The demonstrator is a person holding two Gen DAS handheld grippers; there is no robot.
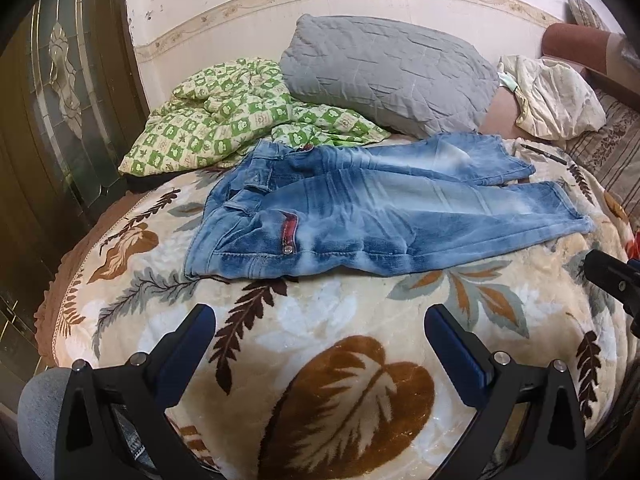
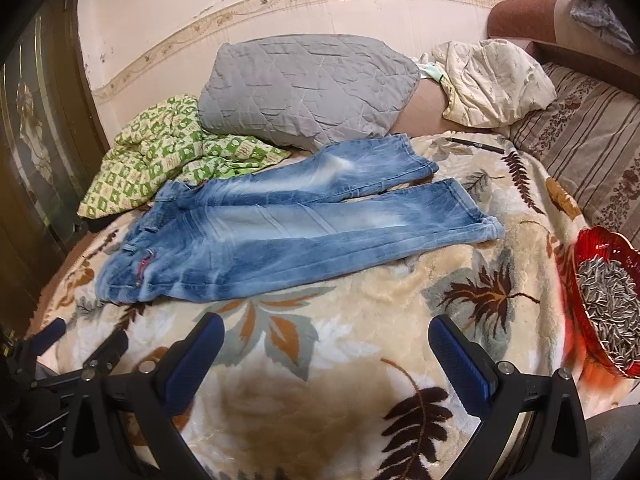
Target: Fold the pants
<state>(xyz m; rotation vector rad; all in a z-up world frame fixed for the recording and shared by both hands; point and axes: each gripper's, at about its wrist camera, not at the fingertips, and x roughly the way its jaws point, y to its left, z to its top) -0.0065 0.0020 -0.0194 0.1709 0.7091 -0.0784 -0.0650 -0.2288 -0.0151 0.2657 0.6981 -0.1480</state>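
Nothing folded yet: jeans (image 1: 372,216) lie flat ahead of both tongs, left (image 1: 320,332) and right (image 2: 326,340), spread wide, empty.

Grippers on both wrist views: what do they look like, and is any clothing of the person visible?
The left gripper and right gripper match: black angular frames with silver screws, each finger faced with a blue textured pad. No cables or markings are readable. Grey fabric, probably the person's clothing, shows at the lower edges of both views.

Red bowl (image 2: 612,304) cut off at right edge.
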